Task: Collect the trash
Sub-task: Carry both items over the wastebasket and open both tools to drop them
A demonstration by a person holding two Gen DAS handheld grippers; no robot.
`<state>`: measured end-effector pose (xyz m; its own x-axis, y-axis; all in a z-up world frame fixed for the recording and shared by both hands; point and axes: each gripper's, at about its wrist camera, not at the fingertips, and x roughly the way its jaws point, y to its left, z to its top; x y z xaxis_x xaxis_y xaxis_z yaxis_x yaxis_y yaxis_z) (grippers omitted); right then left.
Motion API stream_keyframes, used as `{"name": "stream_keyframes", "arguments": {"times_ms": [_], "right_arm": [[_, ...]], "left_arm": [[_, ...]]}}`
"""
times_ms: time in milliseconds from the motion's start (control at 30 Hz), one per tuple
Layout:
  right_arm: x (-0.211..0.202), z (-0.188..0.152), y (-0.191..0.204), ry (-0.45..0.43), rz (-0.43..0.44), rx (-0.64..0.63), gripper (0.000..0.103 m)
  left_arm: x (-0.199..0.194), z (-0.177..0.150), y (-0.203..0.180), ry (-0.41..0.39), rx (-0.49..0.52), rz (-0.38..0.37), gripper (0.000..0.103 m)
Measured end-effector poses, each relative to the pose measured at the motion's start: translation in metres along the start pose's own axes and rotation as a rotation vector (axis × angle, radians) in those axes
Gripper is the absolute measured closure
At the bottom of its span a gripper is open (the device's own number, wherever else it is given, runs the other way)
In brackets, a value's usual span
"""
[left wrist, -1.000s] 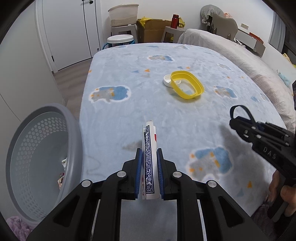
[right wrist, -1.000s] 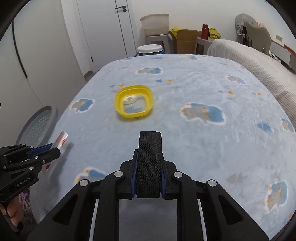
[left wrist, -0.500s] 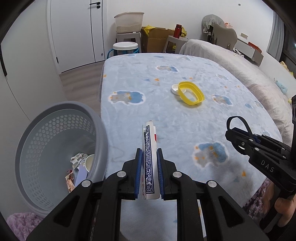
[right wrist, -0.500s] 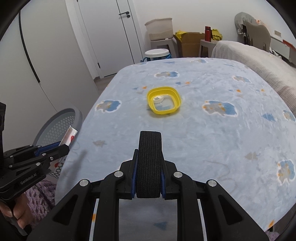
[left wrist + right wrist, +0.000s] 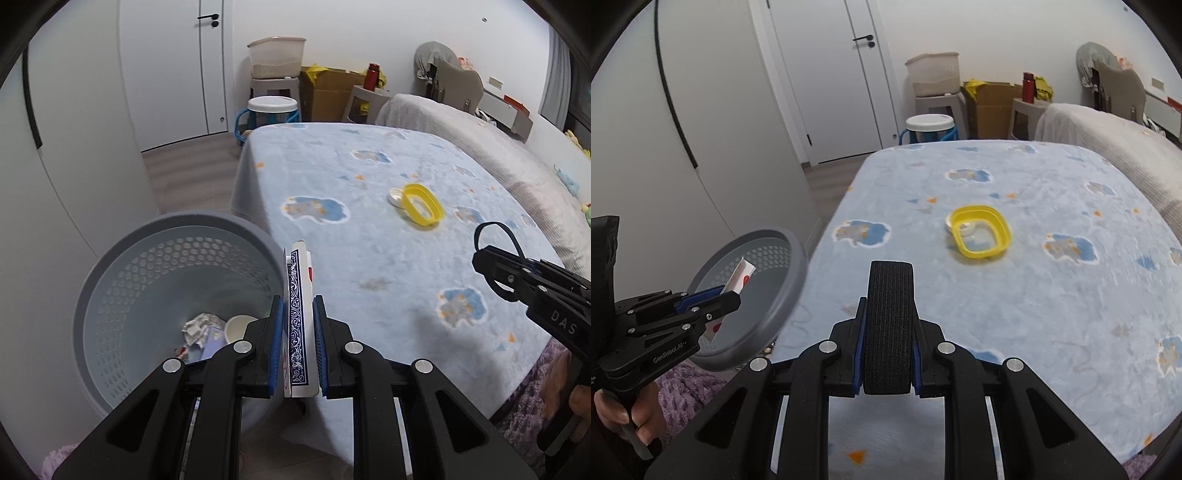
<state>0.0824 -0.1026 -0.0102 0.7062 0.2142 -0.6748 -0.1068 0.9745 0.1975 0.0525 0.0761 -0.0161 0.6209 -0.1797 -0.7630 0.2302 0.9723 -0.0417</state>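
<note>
Left wrist view: we hold the left gripper (image 5: 298, 345) with its blue pads pressed against the two faces of a card pack (image 5: 300, 314). The pack stands edge-on to the camera, its narrow blue-patterned side facing up. Its long axis runs straight forward along the fingers, and its far end projects well past the fingertips. That far end lies in line with the near rim of the grey perforated bin (image 5: 122, 266), which stands on the floor just beside the bed. Inside the bin we see crumpled paper (image 5: 197, 325) and a paper cup (image 5: 236, 328) at the bottom.

Right wrist view: the right gripper (image 5: 888, 350) is clamped on a black elastic band (image 5: 889, 321). The band is seen as a flat ribbed strip whose long axis also runs forward along the fingers, rising above the fingertips. In the left wrist view the same band shows as a thin open loop standing up from the jaws of the other tool at the right edge.

Both grippers are held over the near edge of the blue blanket (image 5: 1052, 295) with its cloud pattern. Farther out on the blanket lies a yellow lid (image 5: 981, 236), roughly rectangular with rounded corners, its opening facing up. A white cap (image 5: 395, 195) lies touching its far-left rim. From the right wrist view the card pack appears against the mouth of the bin, tilted up and away from the hand holding it.
</note>
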Motion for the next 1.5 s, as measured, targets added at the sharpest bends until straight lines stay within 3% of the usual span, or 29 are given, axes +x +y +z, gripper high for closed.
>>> {"name": "stream_keyframes", "arguments": {"times_ms": [400,700,1000,1500], "right_arm": [[0.041,0.025,0.075,0.018,0.108,-0.108,0.084],[0.074,0.034,0.117,0.056,0.182,-0.164,0.084],[0.098,0.032,0.138,0.102,0.23,-0.186,0.084],[0.108,0.034,0.148,0.12,0.236,-0.223,0.082]], "left_arm": [[0.011,0.015,0.078,-0.023,-0.087,0.079,0.087],[0.02,0.006,0.121,-0.008,-0.183,0.112,0.087],[0.03,-0.004,0.134,0.028,-0.217,0.127,0.087],[0.034,-0.005,0.135,0.034,-0.216,0.145,0.087]]}}
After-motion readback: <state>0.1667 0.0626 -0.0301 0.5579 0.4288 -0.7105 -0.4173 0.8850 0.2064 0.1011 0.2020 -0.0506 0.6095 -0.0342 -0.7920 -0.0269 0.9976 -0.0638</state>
